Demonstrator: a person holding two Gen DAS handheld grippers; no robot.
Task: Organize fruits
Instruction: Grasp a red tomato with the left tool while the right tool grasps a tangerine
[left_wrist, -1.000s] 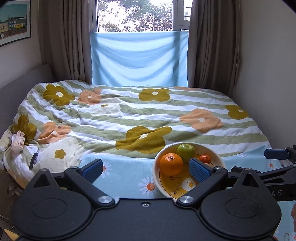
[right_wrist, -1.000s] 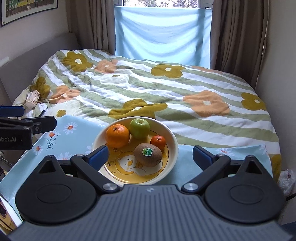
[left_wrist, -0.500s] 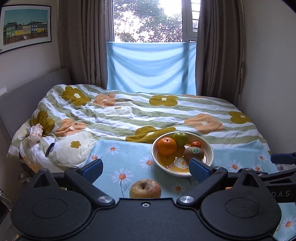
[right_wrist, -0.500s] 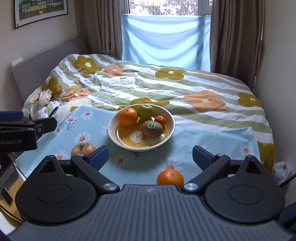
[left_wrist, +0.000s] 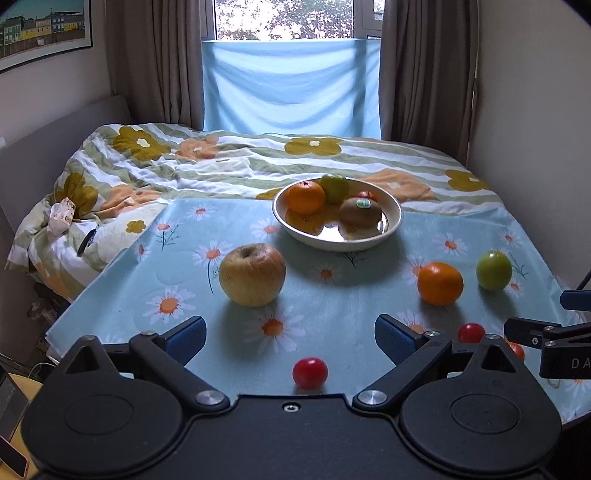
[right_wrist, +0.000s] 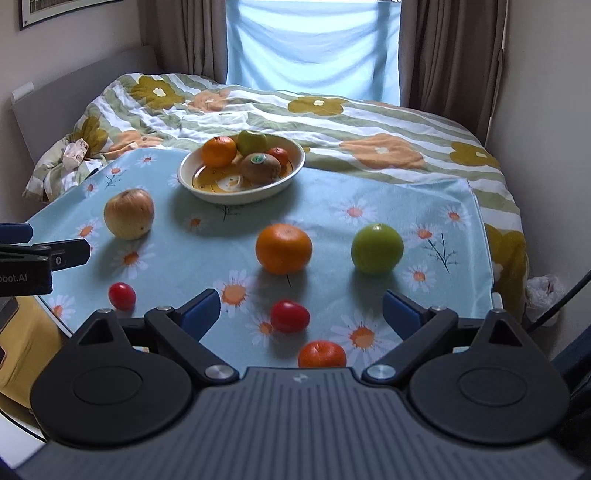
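My left tool (left_wrist: 290, 338) hovered low over the near edge of the table, its blue-padded fingers (left_wrist: 186, 338) spread wide and holding nothing. The table wore a pale blue cloth printed with daisies (left_wrist: 207, 229), and the fruit lay scattered on it. Farthest left sat a large, yellow-brown apple with a wrinkled skin (left_wrist: 252, 275), upright and alone. A small red cherry tomato (left_wrist: 310, 372) lay between the left tool's fingers, close to its body and touching neither pad. Behind the apple, toward the bed, stood a shallow cream ceramic bowl with a yellow cartoon print inside (right_wrist: 280, 182); it held a round orange (right_wrist: 219, 150), a green apple (right_wrist: 252, 141), a brown kiwi with a green sticker (right_wrist: 260, 167) and a small red-orange fruit (right_wrist: 279, 154), all bunched at its far side. On the cloth right of centre rested a second orange (right_wrist: 283, 248), and just beside it to the right a second green apple (right_wrist: 376, 248), the two apart. My right tool (right_wrist: 301, 314) hung over the near right part of the cloth, its fingers likewise wide apart and empty. Between them lay another red cherry tomato (right_wrist: 290, 316), and nearer the tool's body a small orange mandarin (right_wrist: 322, 354), partly hidden. A third red tomato (right_wrist: 122, 295) lay off to that tool's left. Beyond the table spread a bed under a striped, flower-patterned quilt (left_wrist: 258, 162).
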